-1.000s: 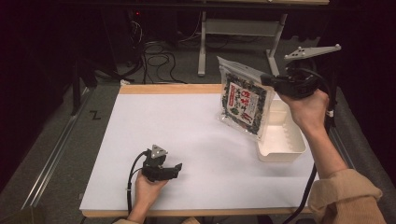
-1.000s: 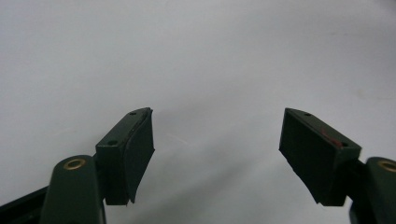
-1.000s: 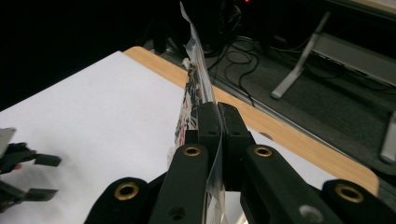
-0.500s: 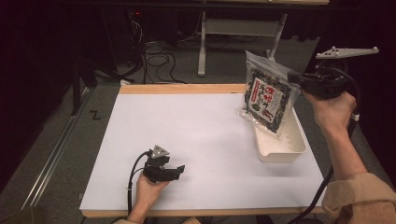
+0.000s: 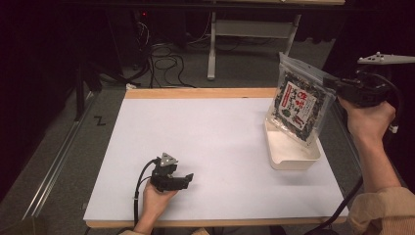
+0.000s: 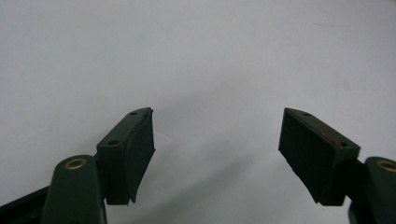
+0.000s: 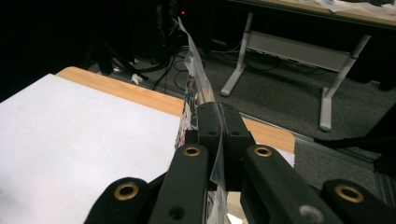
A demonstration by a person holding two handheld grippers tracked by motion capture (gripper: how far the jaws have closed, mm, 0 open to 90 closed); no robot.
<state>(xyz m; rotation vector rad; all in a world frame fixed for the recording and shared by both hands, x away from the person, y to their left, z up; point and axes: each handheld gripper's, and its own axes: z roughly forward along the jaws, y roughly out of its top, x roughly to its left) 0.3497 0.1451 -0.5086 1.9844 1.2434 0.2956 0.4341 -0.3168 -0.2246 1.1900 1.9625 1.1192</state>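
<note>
While right gripper (image 5: 337,87) pinches clear snack bag (image 5: 299,103) by side edge, bag hangs over white tray (image 5: 293,159) below jaws. Likely light, thin, slippery film; crinkles easily. Best grip: flat sealed margin. Left gripper (image 6: 217,140) jaws apart, empty, over white tabletop (image 5: 215,137).

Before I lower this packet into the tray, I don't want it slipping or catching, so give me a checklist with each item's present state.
1. Right hand-held gripper clamped on the packet edge: ok.
2. Packet hangs over the white tray: ok.
3. Tray interior free of other things: ok where visible; the packet hides part.
4. Left hand-held gripper well away from the tray, jaws open and holding nothing: ok.
5. Packet bottom clear of the tray rim: cannot tell.
</note>
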